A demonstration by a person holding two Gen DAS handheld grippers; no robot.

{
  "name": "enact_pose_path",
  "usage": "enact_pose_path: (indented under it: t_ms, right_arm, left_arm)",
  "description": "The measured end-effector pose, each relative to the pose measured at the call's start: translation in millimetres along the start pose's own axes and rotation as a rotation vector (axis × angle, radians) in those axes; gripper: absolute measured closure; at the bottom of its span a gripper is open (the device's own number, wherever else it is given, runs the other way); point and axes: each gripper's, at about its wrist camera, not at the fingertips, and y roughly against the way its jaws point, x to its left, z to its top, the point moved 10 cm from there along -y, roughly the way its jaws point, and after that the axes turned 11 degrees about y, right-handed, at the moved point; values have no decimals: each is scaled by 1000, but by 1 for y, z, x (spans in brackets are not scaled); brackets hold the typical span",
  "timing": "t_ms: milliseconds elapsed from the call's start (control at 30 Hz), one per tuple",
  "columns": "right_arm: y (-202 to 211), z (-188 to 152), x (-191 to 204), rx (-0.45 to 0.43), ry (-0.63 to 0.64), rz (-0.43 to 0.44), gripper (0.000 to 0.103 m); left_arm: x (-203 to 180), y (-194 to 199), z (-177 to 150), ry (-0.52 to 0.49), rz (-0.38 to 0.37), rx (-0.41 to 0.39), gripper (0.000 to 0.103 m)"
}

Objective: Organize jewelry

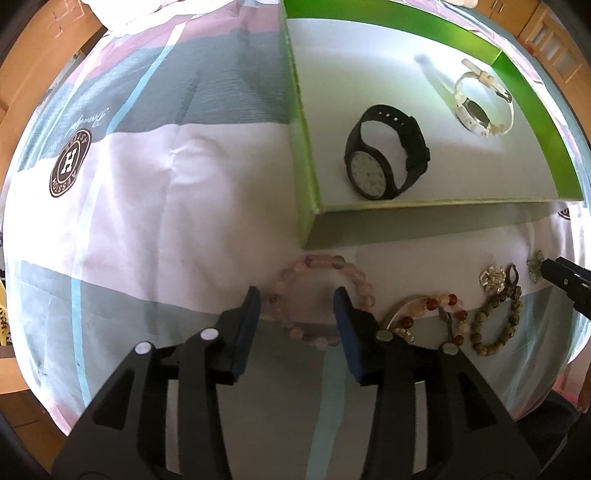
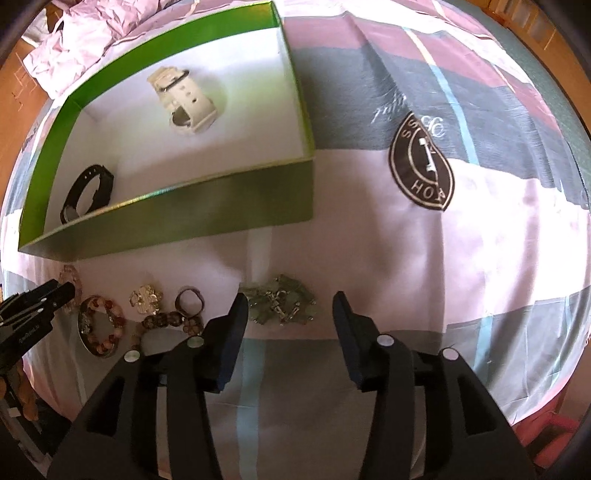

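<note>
A green box [image 1: 308, 155] with a white floor lies on the bedsheet and holds a black watch [image 1: 384, 151] and a white watch [image 1: 480, 107]. My left gripper [image 1: 297, 297] is open, its jaws on either side of a pink bead bracelet [image 1: 317, 269] in front of the box. A red-and-clear bead bracelet [image 1: 436, 310], a brown bead bracelet [image 1: 498, 325] and a gold charm [image 1: 493, 278] lie to its right. My right gripper [image 2: 290, 299] is open over a green stone piece [image 2: 280, 304]. The box [image 2: 184, 206] and both watches also show there.
The patchwork sheet [image 1: 147, 206] in pink, grey and white covers the bed. A round dark logo patch [image 2: 421, 166] lies right of the box. Crumpled bedding [image 2: 85, 33] lies behind the box. A ring [image 2: 190, 300] sits among the loose pieces.
</note>
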Motion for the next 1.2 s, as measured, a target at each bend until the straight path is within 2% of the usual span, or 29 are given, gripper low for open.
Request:
enact_pose_path:
  t_ms: [167, 333, 367, 433, 500, 633, 800, 933, 1067, 1200]
  right_arm:
    - [-11, 3, 2, 7, 16, -20, 55]
    - [-21, 0, 15, 9, 43, -18, 57]
    - [-22, 0, 16, 4, 49, -22, 60]
    - [-19, -4, 32, -6, 41, -5, 76]
    - [-19, -4, 38, -7, 44, 15, 85]
    - [-14, -3, 53, -23, 54, 57, 91]
    - [10, 0, 66, -82, 52, 80, 91]
    - [22, -5, 62, -103, 43, 99, 91]
    - [13, -9, 65, -87, 49, 94, 91]
    - [2, -3, 65, -71, 52, 96, 91]
  left_arm:
    - [-2, -1, 0, 5, -12, 2, 62]
    - [5, 2, 1, -1, -17, -7, 77]
    - [6, 3, 2, 2, -21, -6, 80]
    - [7, 4, 4, 7, -28, -5, 87]
    - [7, 6, 4, 6, -38, 0, 90]
    - [4, 9, 3, -6, -53, 1, 94]
    - [0, 22, 5, -11, -91, -17, 95]
    - [0, 32, 7, -7, -115, -26, 95]
    - [17, 29, 5, -3, -110, -13, 95]
    - [12, 24, -2, -20, -96, 4, 95]
